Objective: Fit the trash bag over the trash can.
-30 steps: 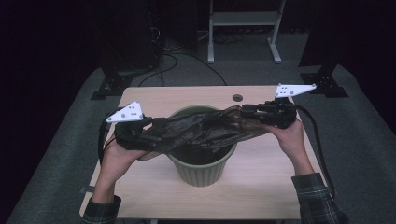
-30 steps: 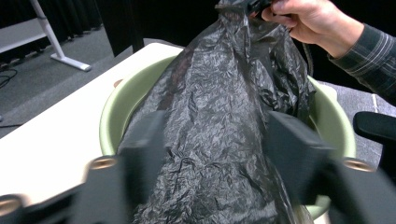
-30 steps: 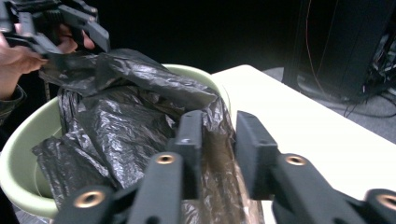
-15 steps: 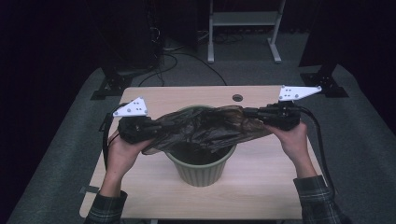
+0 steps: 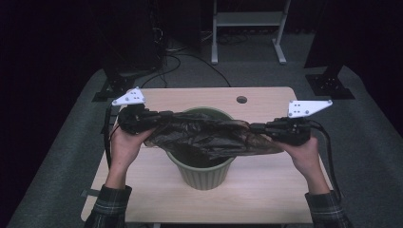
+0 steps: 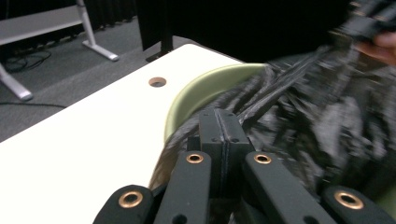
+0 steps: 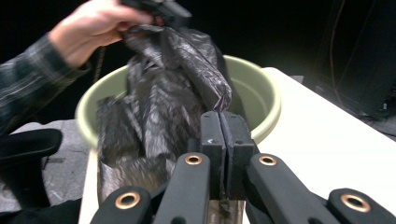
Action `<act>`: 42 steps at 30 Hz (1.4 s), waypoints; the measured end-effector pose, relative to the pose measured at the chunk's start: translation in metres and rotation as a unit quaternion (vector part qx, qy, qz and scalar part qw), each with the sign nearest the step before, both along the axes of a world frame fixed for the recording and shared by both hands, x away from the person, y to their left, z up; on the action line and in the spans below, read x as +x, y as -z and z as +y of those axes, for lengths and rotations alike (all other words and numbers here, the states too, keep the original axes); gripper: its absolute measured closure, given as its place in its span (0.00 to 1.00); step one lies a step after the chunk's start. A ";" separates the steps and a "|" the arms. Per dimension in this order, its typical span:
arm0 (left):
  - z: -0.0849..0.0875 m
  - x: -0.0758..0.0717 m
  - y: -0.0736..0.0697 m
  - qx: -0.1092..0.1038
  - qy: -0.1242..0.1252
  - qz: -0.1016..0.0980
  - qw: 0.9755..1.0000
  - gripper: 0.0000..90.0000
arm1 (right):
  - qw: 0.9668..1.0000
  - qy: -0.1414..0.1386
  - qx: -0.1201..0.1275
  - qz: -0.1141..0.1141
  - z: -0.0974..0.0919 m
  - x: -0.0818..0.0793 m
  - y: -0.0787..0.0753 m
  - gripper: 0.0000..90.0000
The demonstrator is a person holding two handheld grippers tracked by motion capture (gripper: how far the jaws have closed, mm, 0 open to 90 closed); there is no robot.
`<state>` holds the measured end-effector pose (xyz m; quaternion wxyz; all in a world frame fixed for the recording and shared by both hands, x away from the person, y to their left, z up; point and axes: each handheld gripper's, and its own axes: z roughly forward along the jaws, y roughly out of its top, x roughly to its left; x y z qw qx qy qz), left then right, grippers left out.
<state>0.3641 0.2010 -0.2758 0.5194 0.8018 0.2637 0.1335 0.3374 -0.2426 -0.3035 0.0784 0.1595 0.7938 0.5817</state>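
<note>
A crumpled black plastic bag [image 5: 209, 137] is stretched level over the mouth of a green bin [image 5: 203, 173] in the middle of the table. My left gripper [image 5: 161, 116] is shut on the bag's left end, and my right gripper [image 5: 254, 127] is shut on its right end. In the left gripper view the jaws [image 6: 224, 126] are pressed together on bag [image 6: 317, 116] folds beside the bin rim [image 6: 205, 86]. In the right gripper view the jaws [image 7: 223, 130] pinch the bag [image 7: 173, 93], which runs across the bin [image 7: 266, 102] to the other hand [image 7: 93, 28].
The light wooden table [image 5: 266, 194] has a cable hole [image 5: 241, 99] near its far edge. Grey carpet surrounds it, with a white stand's legs [image 5: 247, 28], black stand bases [image 5: 330, 83] and cables on the floor [image 5: 190, 59] behind.
The left hand has moved away from the person and the right hand toward them. The bag, slanted before, now lies level and is pulled tighter across the bin.
</note>
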 end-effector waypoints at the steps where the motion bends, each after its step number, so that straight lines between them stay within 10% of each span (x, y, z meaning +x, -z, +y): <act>1: 0.001 0.002 0.001 -0.001 -0.003 0.003 1.000 1.00 | 1.000 -0.003 0.000 0.000 -0.002 -0.003 0.002 0.98; 20: 0.033 0.016 0.011 -0.006 -0.063 0.021 0.998 1.00 | 0.997 -0.052 -0.042 0.029 -0.031 -0.038 0.038 1.00; 25: 0.027 0.011 0.007 -0.005 -0.046 0.008 0.999 1.00 | 0.999 -0.041 -0.006 0.014 -0.035 -0.037 0.024 0.82; 31: 0.024 0.012 0.004 -0.009 -0.042 0.004 0.999 1.00 | 1.000 -0.017 -0.002 -0.016 -0.020 -0.025 -0.005 0.76; 42: 0.023 0.013 0.006 -0.013 -0.036 0.005 0.999 1.00 | 1.000 -0.026 -0.009 0.010 0.022 0.005 0.004 0.67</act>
